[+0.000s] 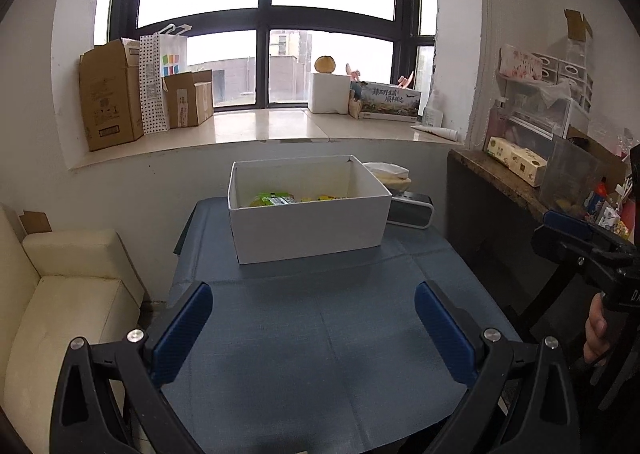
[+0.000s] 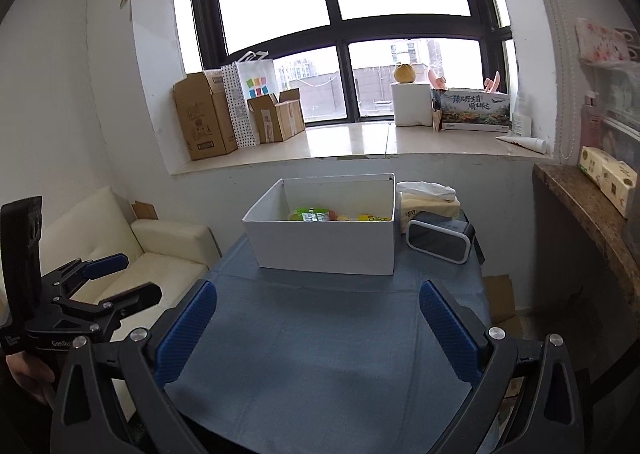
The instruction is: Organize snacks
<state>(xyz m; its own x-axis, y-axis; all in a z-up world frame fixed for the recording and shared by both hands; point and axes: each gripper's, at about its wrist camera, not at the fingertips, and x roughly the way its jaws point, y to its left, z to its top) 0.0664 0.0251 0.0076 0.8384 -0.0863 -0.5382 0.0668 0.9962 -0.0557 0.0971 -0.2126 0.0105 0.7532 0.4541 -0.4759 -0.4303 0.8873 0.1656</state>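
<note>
Holding both grippers wide and empty, I see the open white cardboard box [image 1: 308, 230] straight ahead of the left gripper [image 1: 314, 328] fingers, with green and yellow snack packets [image 2: 316, 214] lying inside it. Between the right gripper [image 2: 318, 324] fingers and that box, the blue table cloth [image 2: 320, 366] shows no loose snacks. I judge the sorting nearly or fully done.

Bare blue tablecloth [image 1: 320, 334] up to white box [image 1: 308, 230], speaker [image 2: 440, 242] crowding its right side.
</note>
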